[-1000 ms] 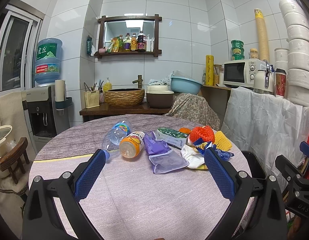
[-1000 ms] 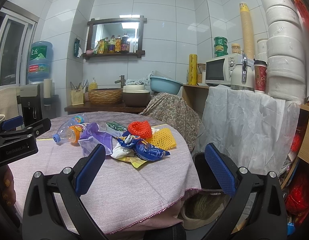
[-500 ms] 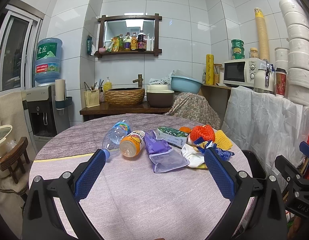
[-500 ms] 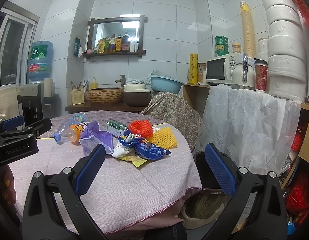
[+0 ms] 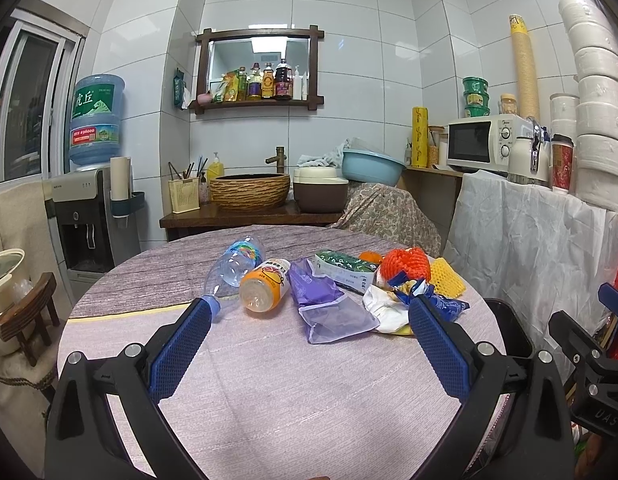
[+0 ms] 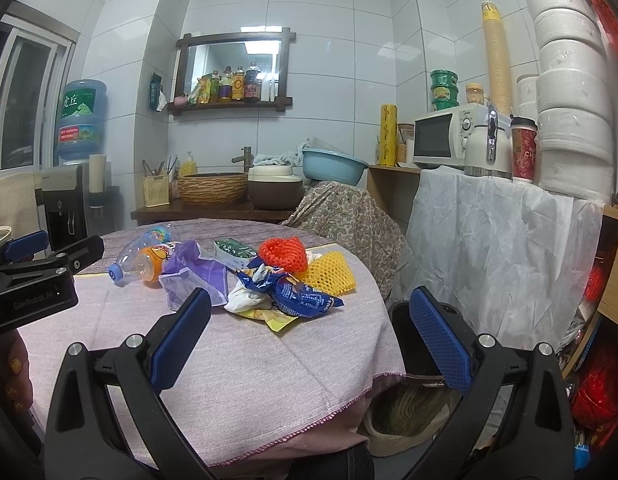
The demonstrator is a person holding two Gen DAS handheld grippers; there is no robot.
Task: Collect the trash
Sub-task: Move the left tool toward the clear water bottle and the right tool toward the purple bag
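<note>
Trash lies in a heap on the round table (image 5: pixel 269 392): a clear bottle (image 5: pixel 233 266), an orange bottle (image 5: pixel 265 290), a purple bag (image 5: pixel 325 304), a green-white box (image 5: pixel 343 270), red foam net (image 5: pixel 405 264), yellow foam net (image 5: pixel 447 278), blue wrappers (image 5: pixel 437 300) and white paper (image 5: pixel 383 306). My left gripper (image 5: pixel 309 312) is open and empty, just short of the heap. My right gripper (image 6: pixel 309 304) is open and empty, near the table's right edge, with the blue wrappers (image 6: pixel 301 292) between its tips. A black bin (image 6: pixel 405 332) stands beside the table.
A counter with a woven basin (image 5: pixel 249 192) and a brown pot (image 5: pixel 319 192) stands behind the table. A water dispenser (image 5: pixel 85 216) is at the left. A white-draped shelf with a microwave (image 5: pixel 483 146) is at the right. A wooden stool (image 5: pixel 29 320) stands at the left.
Both grippers have crept slightly forward toward the heap. Nothing was taken hold of.
</note>
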